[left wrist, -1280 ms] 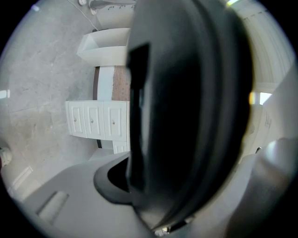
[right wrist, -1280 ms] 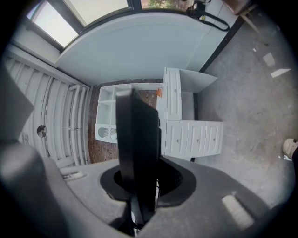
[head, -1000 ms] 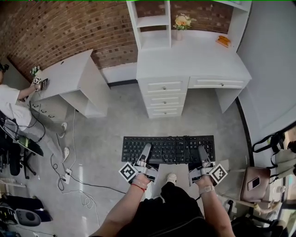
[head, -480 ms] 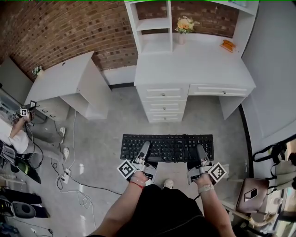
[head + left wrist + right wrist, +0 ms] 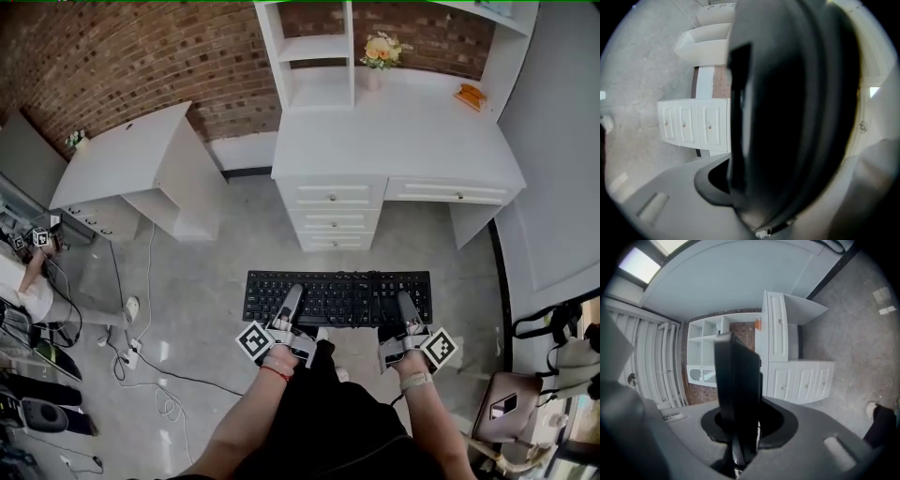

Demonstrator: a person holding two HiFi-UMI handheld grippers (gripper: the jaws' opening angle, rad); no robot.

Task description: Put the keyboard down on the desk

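Keyboard (image 5: 337,298) hangs level over the floor, left gripper (image 5: 292,306) and right gripper (image 5: 406,311) both clamped on its near edge; white desk (image 5: 403,141) sits slightly nearer than a second ago, so approach continues, set-down pending.

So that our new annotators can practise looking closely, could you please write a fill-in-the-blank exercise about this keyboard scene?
The black keyboard, gripped by the left tongs and right tongs, hangs above the ____.
The vase on the white desk holds ____.
The wall behind the desk is made of ____.
Missing words: floor; flowers; brick.
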